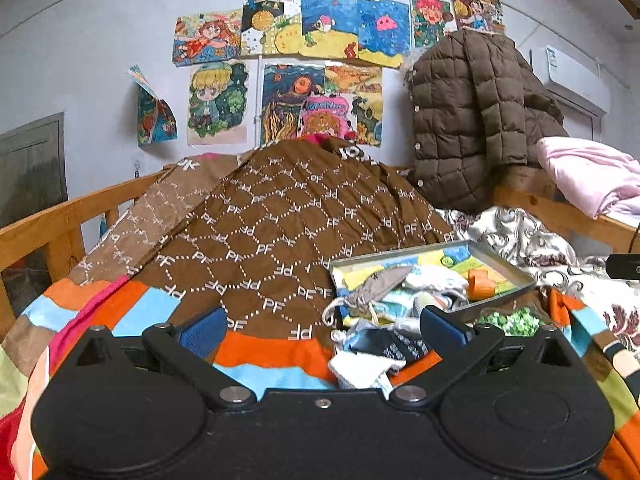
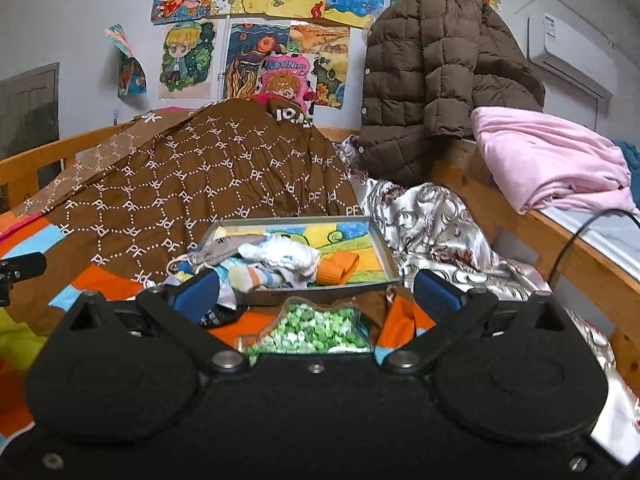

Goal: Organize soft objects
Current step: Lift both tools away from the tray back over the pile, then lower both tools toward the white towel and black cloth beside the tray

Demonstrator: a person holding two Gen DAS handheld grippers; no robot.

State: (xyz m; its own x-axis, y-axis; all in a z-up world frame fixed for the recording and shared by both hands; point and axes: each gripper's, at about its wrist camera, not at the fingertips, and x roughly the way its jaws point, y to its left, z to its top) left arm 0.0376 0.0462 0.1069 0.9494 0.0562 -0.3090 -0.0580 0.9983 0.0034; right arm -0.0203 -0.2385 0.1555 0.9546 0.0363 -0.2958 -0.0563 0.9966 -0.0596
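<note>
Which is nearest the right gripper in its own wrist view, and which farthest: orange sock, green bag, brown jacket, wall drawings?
1. Green bag: between the right gripper's fingers.
2. Orange sock: in the tray.
3. Brown jacket: hanging, right.
4. Wall drawings: behind.

A shallow grey tray with a colourful lining lies on the bed, holding a grey drawstring pouch, white sock, striped sock and orange roll, with dark patterned socks spilling over its near edge.

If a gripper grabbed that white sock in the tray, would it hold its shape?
Probably not: the white sock lies crumpled, so it likely flops. It looks light. Lying among other socks in the tray, it may drag neighbours along.
</note>
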